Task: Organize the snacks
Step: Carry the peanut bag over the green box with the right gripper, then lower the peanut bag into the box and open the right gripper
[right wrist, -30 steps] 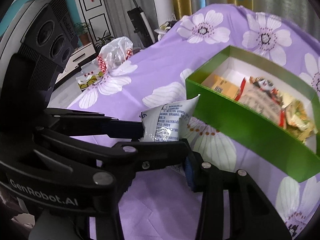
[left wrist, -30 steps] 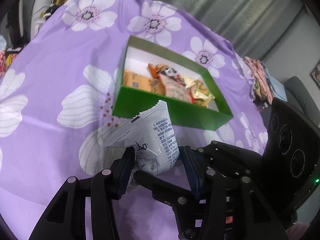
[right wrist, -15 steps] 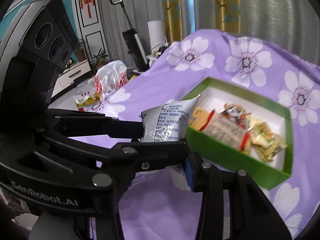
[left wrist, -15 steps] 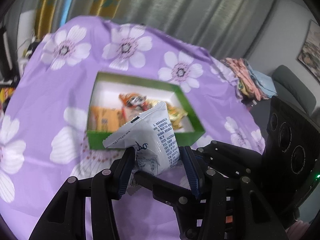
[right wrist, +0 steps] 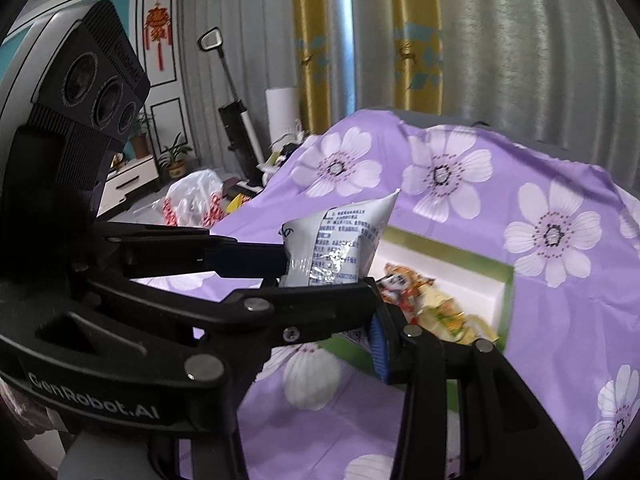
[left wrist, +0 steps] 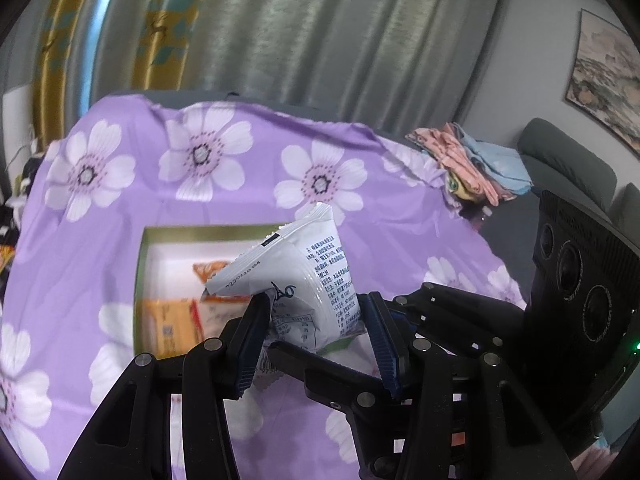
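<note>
Since the earlier frames, both wrist views had risen and tilted back, so the green box [left wrist: 141, 280] sat lower in frame and more of the grey curtain [left wrist: 340, 40] showed behind the table. I observed the left gripper [left wrist: 316, 320] with its jaws closed on the white snack packet [left wrist: 304, 280], one blue-padded finger on each side of the pack's lower half. The packet stood upright, its crimped top edge pointing up, suspended above the near portion of the box. In the right wrist view, the same white snack packet [right wrist: 340, 248] appeared between the black linkages, above the box's left end. I could not tell from either view whether the right gripper [right wrist: 332, 300] was open or closed, as its fingers overlapped the other tool's frame. The green box [right wrist: 506, 292] rested on the purple floral tablecloth [right wrist: 540, 160] and held several wrapped snacks [right wrist: 432, 304] against its white interior. An orange pack [left wrist: 172, 320] lay at the box's near left. A pile of folded cloths [left wrist: 472, 160] lay at the table's far right edge.
</note>
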`<state>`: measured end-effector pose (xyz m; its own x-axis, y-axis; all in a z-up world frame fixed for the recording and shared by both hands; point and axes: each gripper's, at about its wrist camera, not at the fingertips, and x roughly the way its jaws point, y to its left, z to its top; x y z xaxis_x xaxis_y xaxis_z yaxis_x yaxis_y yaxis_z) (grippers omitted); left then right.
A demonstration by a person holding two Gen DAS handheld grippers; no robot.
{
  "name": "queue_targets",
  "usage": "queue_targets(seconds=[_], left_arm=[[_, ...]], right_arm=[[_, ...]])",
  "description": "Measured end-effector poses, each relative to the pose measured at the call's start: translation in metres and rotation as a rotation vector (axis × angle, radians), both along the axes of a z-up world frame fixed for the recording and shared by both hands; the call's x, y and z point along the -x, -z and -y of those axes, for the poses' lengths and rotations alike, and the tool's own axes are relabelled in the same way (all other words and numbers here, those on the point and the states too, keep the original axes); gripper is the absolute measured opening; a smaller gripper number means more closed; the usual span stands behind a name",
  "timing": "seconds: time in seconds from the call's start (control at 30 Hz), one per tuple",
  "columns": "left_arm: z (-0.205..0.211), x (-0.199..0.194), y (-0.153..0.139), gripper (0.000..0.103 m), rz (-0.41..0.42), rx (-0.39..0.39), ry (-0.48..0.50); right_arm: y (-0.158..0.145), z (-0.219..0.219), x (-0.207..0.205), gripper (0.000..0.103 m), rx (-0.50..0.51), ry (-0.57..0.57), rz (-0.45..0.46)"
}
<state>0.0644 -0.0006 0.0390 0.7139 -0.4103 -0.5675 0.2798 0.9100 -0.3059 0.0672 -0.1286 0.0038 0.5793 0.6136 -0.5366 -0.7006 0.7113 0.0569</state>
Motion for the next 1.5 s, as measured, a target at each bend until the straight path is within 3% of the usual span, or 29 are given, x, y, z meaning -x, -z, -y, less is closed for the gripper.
queue_targets(seconds=[0.27, 0.5, 1.0, 1.13, 1.5], left_arm=[[0.011, -0.036, -0.007, 0.05, 0.015, -0.003, 0.022], [0.011, -0.064, 0.006, 0.05, -0.019, 0.002, 0.023], [0.006, -0.112, 0.079, 0.05, -0.23, 0.039, 0.029], [0.003, -0.122, 0.088, 0.05, -0.276, 0.064, 0.033], [0.003, -0.131, 0.094, 0.05, -0.305, 0.061, 0.025]], right_arm=[[-0.009, 0.012, -0.031, 0.043, -0.005, 0.039, 0.032], [0.0, 0.012, -0.059, 0.043, -0.018, 0.053, 0.007], [0.069, 0.007, -0.108, 0.043, 0.008, 0.06, -0.18], [0.078, 0.003, -0.119, 0.043, 0.044, 0.073, -0.217], [0.086, 0.003, -0.13, 0.043, 0.048, 0.071, -0.273]])
